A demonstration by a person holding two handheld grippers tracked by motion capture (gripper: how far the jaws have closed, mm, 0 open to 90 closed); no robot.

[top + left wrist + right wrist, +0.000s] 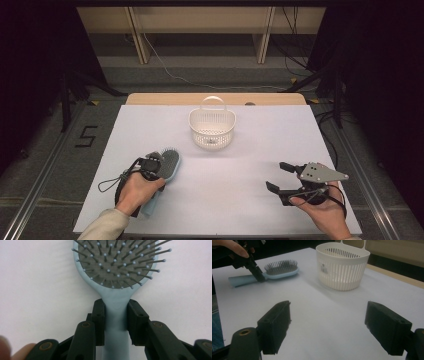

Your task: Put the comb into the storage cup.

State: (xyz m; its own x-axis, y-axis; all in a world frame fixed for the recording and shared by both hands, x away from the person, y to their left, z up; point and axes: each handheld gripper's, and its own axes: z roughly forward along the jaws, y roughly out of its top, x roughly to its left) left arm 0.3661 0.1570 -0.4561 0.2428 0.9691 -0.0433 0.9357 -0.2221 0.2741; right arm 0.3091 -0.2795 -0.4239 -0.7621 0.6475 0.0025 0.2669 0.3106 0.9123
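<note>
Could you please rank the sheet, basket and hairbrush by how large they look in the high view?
1. Sheet, by far the largest.
2. Basket.
3. Hairbrush, partly hidden by the left gripper shut on its neck; its length may rival the basket's width, so this ranking is unsure.

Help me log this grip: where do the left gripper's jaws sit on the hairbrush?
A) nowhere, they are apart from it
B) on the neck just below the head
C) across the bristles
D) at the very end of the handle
B: in the left gripper view the left gripper has its pads pressed on both sides of the light blue hairbrush at the neck, just below the bristled head.
</note>
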